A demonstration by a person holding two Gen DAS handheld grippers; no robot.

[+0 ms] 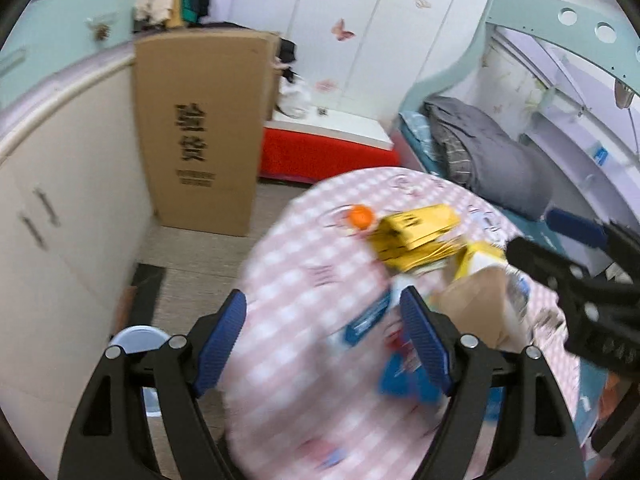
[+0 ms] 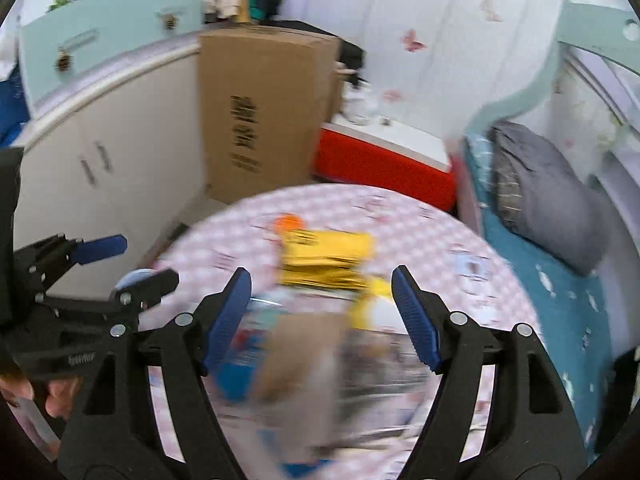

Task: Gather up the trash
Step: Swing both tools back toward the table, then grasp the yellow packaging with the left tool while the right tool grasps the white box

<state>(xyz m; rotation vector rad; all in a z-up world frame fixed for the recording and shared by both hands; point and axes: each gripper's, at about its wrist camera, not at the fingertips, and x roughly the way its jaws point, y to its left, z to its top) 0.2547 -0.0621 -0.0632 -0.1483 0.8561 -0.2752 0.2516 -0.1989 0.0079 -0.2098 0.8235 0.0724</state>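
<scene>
A round table with a pink checked cloth [image 1: 288, 280] [image 2: 460, 240] holds a pile of trash. In it are a yellow packet [image 1: 416, 228] [image 2: 324, 256], an orange cap [image 1: 360, 216] [image 2: 288, 222], a brown paper piece [image 1: 480, 300] [image 2: 300, 360] and blue-and-white wrappers [image 1: 368, 320] [image 2: 236, 360]. My left gripper [image 1: 322, 312] is open and empty above the table's left part, its right finger beside the wrappers. My right gripper [image 2: 322, 288] is open and empty above the pile. Both views are blurred.
A tall cardboard box [image 1: 200, 128] [image 2: 264, 112] stands on the floor beyond the table, next to white cabinets [image 1: 60, 200]. A red low stand [image 1: 324, 152] is behind, a bed with grey bedding [image 1: 492, 156] to the right. A round blue-white object [image 1: 138, 340] sits on the floor left of the table.
</scene>
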